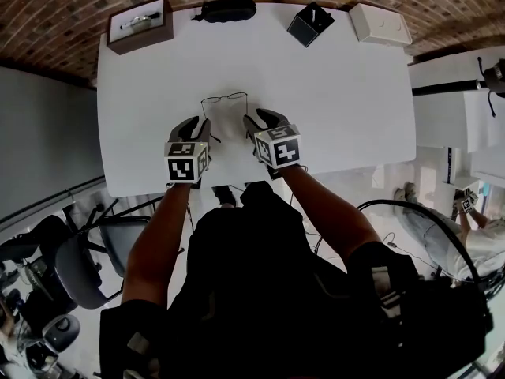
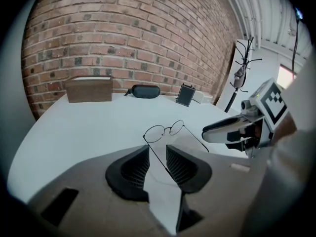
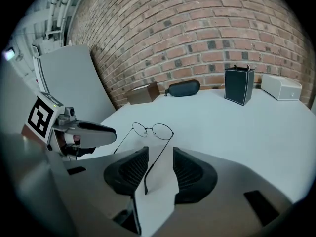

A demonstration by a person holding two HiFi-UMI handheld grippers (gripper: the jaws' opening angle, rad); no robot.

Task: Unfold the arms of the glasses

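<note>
White surface (image 1: 339, 101) carried the glasses (image 1: 224, 98) just above frame centre, arms spread, one thin arm loose between the parted jaws of the left tool (image 1: 199, 125) and one in the right tool (image 1: 262, 120), so I feared any sideways tug would bend the wire.

The left claw (image 1: 202, 126) and right claw (image 1: 256, 119), black-ribbed, carry white marker cubes (image 1: 187, 161).

The head view looks steeply down from above the person onto the whole white worktop (image 1: 331, 93). The left gripper view and right gripper view sit low, close behind their jaws, facing the far brick wall (image 2: 123, 43); all share the glasses (image 1: 224, 98).
</note>
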